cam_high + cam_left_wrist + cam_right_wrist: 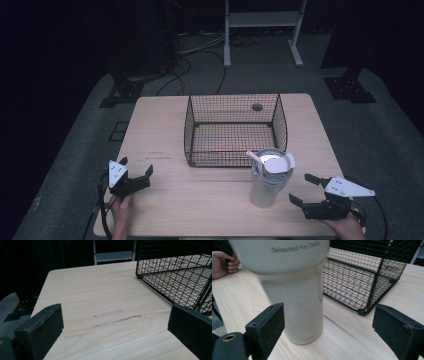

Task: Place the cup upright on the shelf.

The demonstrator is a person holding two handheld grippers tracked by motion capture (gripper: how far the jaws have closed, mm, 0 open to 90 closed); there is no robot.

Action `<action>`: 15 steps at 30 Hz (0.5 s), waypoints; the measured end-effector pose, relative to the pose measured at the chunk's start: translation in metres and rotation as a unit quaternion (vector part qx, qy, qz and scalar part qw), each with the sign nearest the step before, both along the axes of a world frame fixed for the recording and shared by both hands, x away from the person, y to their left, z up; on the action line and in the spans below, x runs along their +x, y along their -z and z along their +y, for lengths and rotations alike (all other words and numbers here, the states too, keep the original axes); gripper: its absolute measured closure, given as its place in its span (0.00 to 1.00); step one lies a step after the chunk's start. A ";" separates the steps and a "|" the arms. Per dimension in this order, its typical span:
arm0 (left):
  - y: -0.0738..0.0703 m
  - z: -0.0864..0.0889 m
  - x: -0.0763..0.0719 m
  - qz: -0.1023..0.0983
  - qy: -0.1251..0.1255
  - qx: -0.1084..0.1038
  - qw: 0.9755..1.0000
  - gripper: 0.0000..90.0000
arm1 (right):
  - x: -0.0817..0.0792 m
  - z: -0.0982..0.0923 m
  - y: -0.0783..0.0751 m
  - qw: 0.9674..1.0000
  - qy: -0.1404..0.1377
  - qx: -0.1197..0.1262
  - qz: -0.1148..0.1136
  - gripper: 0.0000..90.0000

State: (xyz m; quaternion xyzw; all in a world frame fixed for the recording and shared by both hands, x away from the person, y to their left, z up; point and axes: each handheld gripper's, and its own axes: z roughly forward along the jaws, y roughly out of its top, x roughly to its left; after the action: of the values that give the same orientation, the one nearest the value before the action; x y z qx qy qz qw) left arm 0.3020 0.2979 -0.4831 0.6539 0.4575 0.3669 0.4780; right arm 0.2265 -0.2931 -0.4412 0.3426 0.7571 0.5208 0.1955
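A tall cream tumbler [268, 181] with a lid and straw stands upright on the wooden table [165, 135], just in front of the black wire basket [235, 130]. My right gripper [304, 189] rests open a little to the tumbler's right, jaws pointing at it. In the right gripper view the tumbler [294, 290] stands close ahead, left of centre between the spread jaws, apart from both. My left gripper [136, 168] sits open near the table's front left, with bare table [100, 305] between its jaws and the basket's corner [175, 272] ahead to the right.
The basket looks empty. A round hole [257, 107] sits in the tabletop behind it. Dark floor, cables and a metal stand [262, 30] lie beyond the far edge. Faint scuff marks [117, 317] mark the wood ahead of the left gripper.
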 end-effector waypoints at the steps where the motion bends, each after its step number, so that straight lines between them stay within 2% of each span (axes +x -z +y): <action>1: 0.000 0.000 0.000 0.000 0.000 0.000 1.000 0.00 | 0.000 0.000 0.000 1.000 0.000 0.000 0.000 0.11; 6: 0.000 0.000 0.000 -0.001 0.002 0.002 1.000 0.00 | -0.004 0.010 -0.003 1.000 -0.015 -0.007 -0.007 0.11; 15: 0.000 0.000 -0.001 -0.001 0.002 0.002 1.000 0.00 | -0.006 0.023 -0.005 0.999 -0.034 -0.002 -0.014 0.11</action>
State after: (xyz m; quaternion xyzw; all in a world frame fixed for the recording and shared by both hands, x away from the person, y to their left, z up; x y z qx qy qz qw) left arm 0.3015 0.2977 -0.4830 0.6555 0.4553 0.3674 0.4775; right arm 0.2204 -0.2705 -0.4358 0.3088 0.7667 0.5301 0.1890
